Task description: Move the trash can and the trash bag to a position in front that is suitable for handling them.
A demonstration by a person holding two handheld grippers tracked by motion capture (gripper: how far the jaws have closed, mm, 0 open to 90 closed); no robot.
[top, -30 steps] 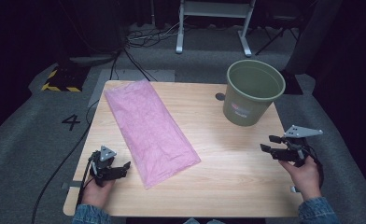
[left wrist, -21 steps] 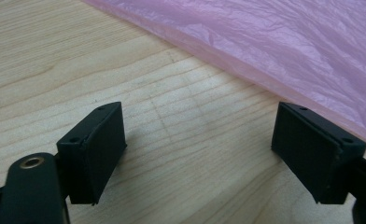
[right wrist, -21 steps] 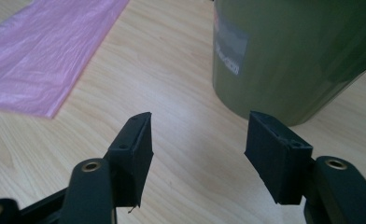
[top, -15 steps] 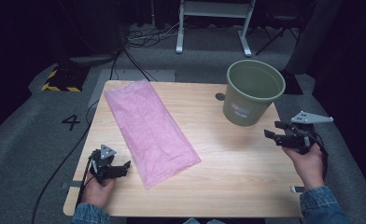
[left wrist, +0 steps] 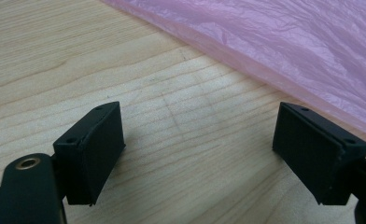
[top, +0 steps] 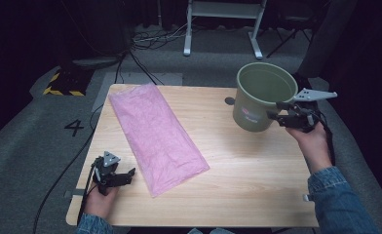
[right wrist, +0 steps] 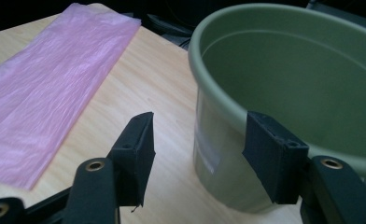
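A pink plastic bag [top: 155, 131] lies flat across the left half of the wooden table [top: 247, 170]. A green bucket [top: 257, 105] stands upright at the back right. My right gripper [top: 273, 111] hangs above the table at the bucket's right side, near its rim. In the right gripper view its jaws [right wrist: 197, 154] are open and have just been closing; the bucket's [right wrist: 288, 79] outer wall shows in the gap, ungripped. My left gripper [top: 128, 176] rests open on the table at the front left, just short of the bag's [left wrist: 288, 42] edge, with bare wood [left wrist: 78, 56] between its pads.
A small dark disc [top: 229, 101] lies on the table left of the bucket. Behind the table stand a metal frame [top: 223, 24] and loose cables [top: 145, 44] on the grey floor. A floor marking "4" [top: 74, 127] is at the left.
My right gripper has risen from the table's right edge and moved back toward the bucket's rim. The left gripper, the bag and the bucket have kept still.
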